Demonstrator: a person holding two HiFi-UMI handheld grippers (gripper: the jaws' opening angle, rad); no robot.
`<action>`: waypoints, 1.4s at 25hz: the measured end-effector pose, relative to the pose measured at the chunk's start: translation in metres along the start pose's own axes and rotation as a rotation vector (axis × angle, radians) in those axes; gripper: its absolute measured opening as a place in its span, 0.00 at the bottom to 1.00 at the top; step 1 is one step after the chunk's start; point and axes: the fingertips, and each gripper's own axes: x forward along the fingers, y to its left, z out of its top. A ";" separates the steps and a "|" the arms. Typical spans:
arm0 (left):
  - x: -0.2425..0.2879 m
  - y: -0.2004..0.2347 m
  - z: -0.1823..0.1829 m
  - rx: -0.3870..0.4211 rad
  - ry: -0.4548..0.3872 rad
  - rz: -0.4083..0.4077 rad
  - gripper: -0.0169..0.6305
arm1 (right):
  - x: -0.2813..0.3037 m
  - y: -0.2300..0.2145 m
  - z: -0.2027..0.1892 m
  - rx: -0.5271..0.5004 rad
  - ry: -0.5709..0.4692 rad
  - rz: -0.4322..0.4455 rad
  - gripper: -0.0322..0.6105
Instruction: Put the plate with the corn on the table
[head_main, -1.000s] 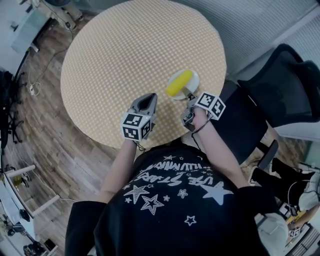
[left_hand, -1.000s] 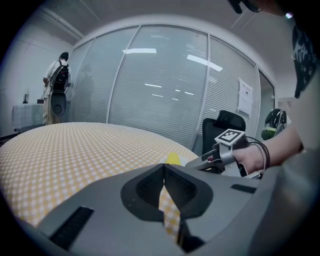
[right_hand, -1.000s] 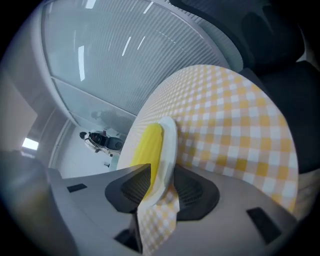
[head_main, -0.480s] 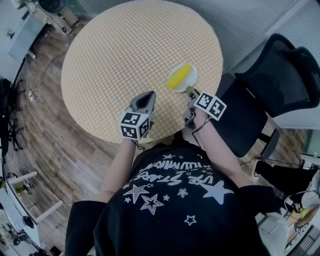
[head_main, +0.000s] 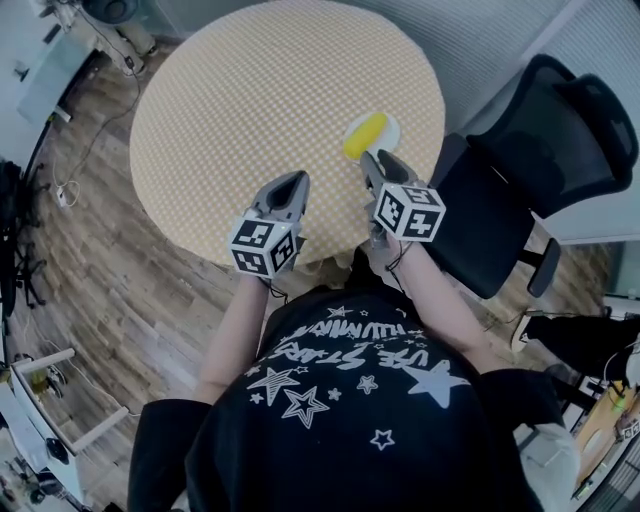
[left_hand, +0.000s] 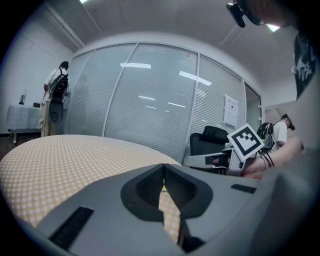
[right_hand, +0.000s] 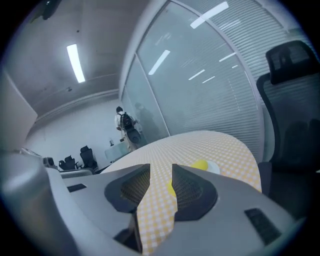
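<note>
The small white round plate (head_main: 392, 136) carrying the yellow corn cob (head_main: 365, 135) lies on the round yellow-checked table (head_main: 250, 90), near its edge. Our right hand-held gripper (head_main: 369, 160) hangs just beside it, jaws apart and empty. Our left hand-held gripper (head_main: 296, 182) is clenched on nothing. We judge the plate light, stiff and slippery, and the cob apt to roll. Any grip belongs on the rim, with the plate kept level.

A round table (head_main: 250, 100) under a yellow-and-white checked cloth stands on a wood-plank floor (head_main: 90, 290), with a black office chair (head_main: 540, 150) just beside its edge. Cables (head_main: 63, 190) trail over the planks to the table's left in the head view. Behind the table runs a glass partition (left_hand: 150, 100) backed by closed slatted blinds — a sheet of paper (left_hand: 230, 111) hangs on one pane. Light strips reflect in the glass, and a ceiling strip light (right_hand: 76, 62) glows overhead. Far off, a person with a backpack (left_hand: 56, 90) stands near a small covered table (left_hand: 22, 112); dark chairs (right_hand: 86, 152) sit by a pale wall.
</note>
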 end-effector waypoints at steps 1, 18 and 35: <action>-0.006 -0.002 0.001 -0.001 -0.004 -0.007 0.04 | -0.005 0.010 0.000 -0.030 -0.007 0.008 0.27; -0.081 -0.025 -0.011 0.031 -0.001 -0.129 0.04 | -0.082 0.099 -0.031 -0.211 -0.058 -0.038 0.14; -0.115 -0.044 -0.019 0.039 -0.020 -0.044 0.04 | -0.119 0.123 -0.059 -0.284 0.004 0.051 0.14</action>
